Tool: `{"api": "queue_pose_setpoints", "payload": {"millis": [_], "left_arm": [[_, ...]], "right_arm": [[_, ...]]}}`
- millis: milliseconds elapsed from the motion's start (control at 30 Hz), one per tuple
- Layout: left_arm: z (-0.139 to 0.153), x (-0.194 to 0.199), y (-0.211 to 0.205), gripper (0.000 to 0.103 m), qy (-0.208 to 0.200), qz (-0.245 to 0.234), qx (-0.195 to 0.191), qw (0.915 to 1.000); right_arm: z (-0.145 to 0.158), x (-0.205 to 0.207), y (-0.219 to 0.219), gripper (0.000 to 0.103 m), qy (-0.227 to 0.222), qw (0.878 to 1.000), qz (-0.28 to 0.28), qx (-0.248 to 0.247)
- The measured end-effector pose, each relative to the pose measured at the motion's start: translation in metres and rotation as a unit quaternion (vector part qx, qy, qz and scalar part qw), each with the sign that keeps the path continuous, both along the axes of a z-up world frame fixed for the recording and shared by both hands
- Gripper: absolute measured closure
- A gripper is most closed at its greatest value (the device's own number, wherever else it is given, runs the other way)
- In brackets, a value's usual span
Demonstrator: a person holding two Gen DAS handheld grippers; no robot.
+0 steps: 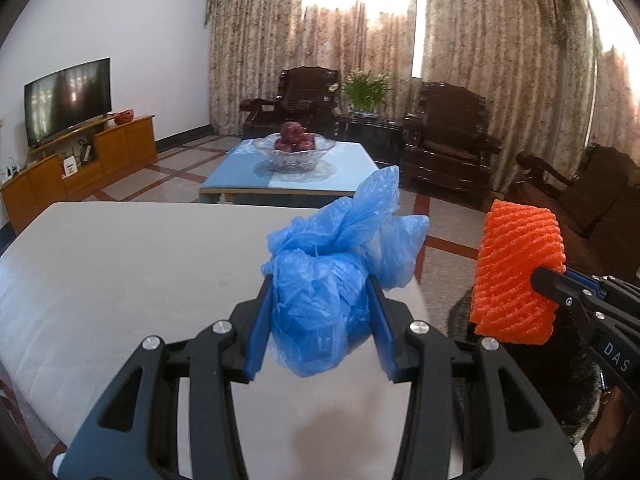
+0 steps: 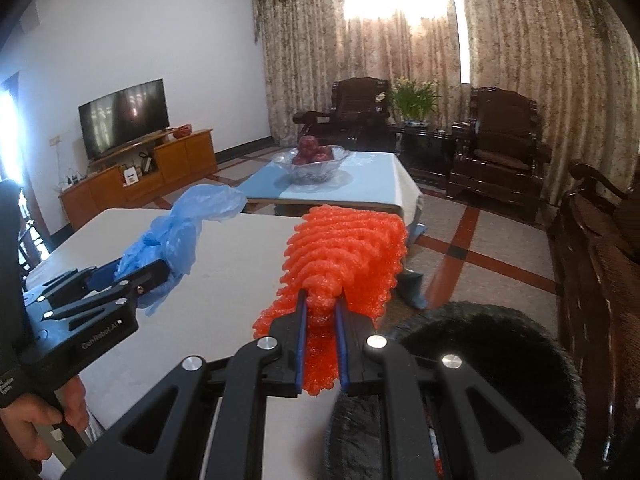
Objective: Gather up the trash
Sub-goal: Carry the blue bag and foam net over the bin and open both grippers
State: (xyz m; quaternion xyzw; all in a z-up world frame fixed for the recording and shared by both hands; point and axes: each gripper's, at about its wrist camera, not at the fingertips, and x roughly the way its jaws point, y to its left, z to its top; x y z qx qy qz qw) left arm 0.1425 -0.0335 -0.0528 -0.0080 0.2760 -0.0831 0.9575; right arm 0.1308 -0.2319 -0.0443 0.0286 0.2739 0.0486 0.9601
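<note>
L gripper (image 1: 320, 312): jaws part-way apart, blue pads pressed on either side of a crumpled blue plastic bag (image 1: 332, 280). Bag bulges out between and below the pads, its loose top fanning up and to the right. Bag is held clear above the white table (image 1: 120, 280), near the table's right-hand edge as seen from L wrist cam.

R gripper (image 2: 322, 312): jaws nearly together, pinching a thin fold of orange foam fruit net (image 2: 344, 248). Most of the net sticks out past the fingertips; a short tail hangs back between the pads. From L wrist cam the net sits to the right of the bag, off the table edge, over the tiled floor (image 1: 444, 216).

R wrist cam: L gripper w/ bag seen at left, a hand (image 2: 44, 420) around its handle. Dark fuzzy round object (image 2: 500, 360) low right, below R gripper; prob. a bin or fur-covered item, can't tell from this view.

Bkgd: blue-topped low table (image 1: 340, 176) w/ glass bowl (image 1: 294, 156) of red fruit, dark wood armchairs, TV (image 1: 68, 96) on wood cabinet, patterned curtains.
</note>
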Motion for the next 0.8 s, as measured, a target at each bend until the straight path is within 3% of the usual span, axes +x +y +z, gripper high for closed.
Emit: {"api": "queue_pose_setpoints", "payload": {"millis": [367, 800], "left_arm": [[-0.001, -0.010, -0.066, 0.060, -0.007, -0.056, -0.006, 0.9984], [-0.024, -0.016, -0.142, 0.060, -0.002, -0.129, -0.009, 0.9916]], "right_arm": [[0.001, -0.026, -0.048, 0.091, 0.000, 0.998, -0.055, -0.010], [-0.010, -0.042, -0.109, 0.091, 0.007, 0.993, -0.115, -0.016]]}}
